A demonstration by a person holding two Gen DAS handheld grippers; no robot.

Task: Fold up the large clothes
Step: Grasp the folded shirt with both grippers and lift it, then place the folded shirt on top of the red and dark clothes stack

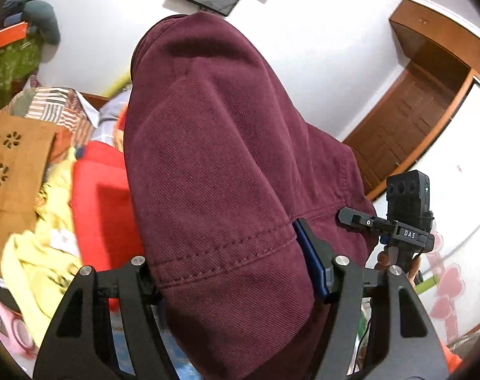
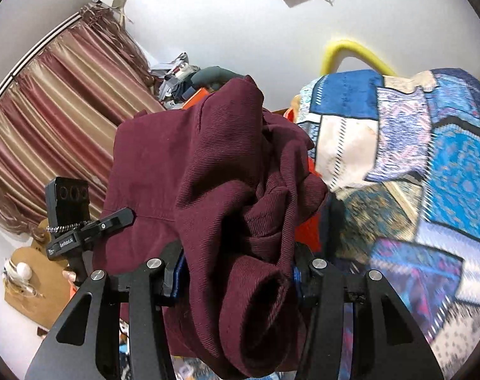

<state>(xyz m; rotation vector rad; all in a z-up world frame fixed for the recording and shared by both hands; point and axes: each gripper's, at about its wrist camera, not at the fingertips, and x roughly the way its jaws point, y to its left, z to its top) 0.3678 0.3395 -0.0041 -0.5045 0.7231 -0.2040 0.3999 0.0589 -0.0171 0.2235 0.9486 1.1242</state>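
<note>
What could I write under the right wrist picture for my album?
The right hand-held gripper clamps bunched maroon trousers beside a blue patchwork quilt.

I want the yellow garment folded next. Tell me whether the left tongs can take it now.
Probably not yet: the left tongs are shut on the maroon garment, which hangs between them and the yellow garment.

Both views are evenly and brightly lit by soft indoor light, with the white wall (image 1: 319,63) near washed out. The maroon corduroy garment (image 1: 214,158) stays sharp and shows gentle shadows in its folds. Motion blur smears the blue patchwork quilt (image 2: 429,190) and the yellow cloth (image 1: 40,253). Fisheye curvature bends the edges, and dark vignetting fills the corners.
</note>
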